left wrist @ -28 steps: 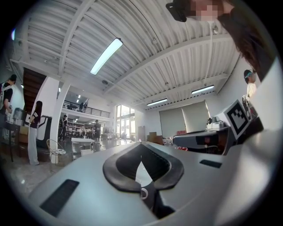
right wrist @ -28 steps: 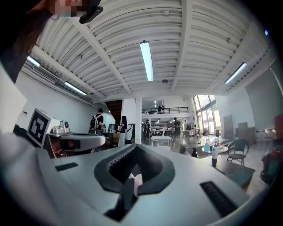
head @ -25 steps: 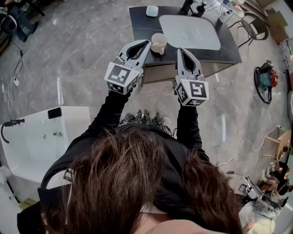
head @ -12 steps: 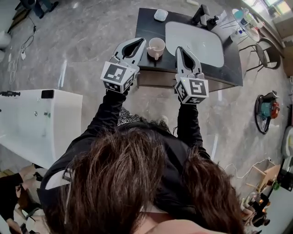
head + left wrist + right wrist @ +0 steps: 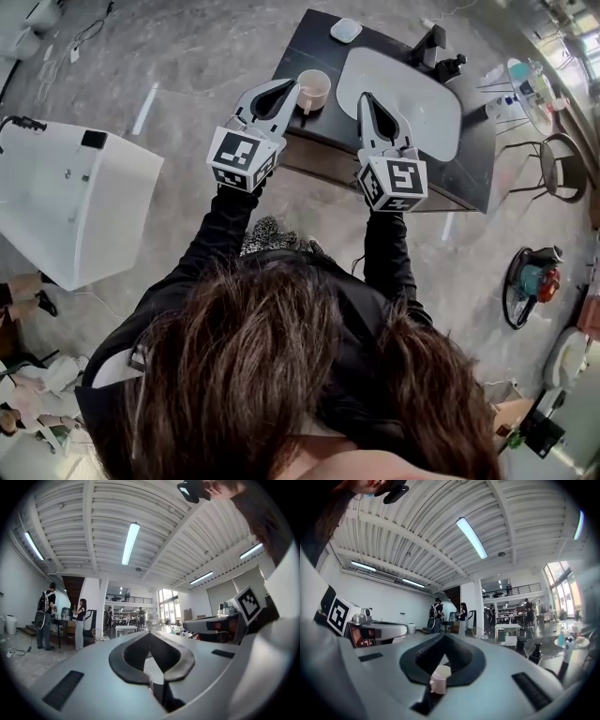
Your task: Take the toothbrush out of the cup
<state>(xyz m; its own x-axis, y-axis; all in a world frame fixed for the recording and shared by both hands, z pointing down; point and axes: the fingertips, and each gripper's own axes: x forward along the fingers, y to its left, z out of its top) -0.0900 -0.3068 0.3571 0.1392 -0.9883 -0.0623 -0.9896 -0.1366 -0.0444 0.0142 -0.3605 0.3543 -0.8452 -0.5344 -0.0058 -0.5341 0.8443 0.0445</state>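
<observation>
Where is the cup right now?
In the head view the cup stands near the front left corner of the dark counter, left of the white sink and close by the tip of the left tongs.

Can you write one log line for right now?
left gripper: shut, empty | right gripper: shut, empty | cup: on counter, by left gripper | toothbrush: not visible

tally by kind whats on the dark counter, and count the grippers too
cup: 1
sink basin: 1
small white dish: 1
dark tap fittings: 2
grippers: 2, left gripper and right gripper, both shut and empty
total: 7
</observation>
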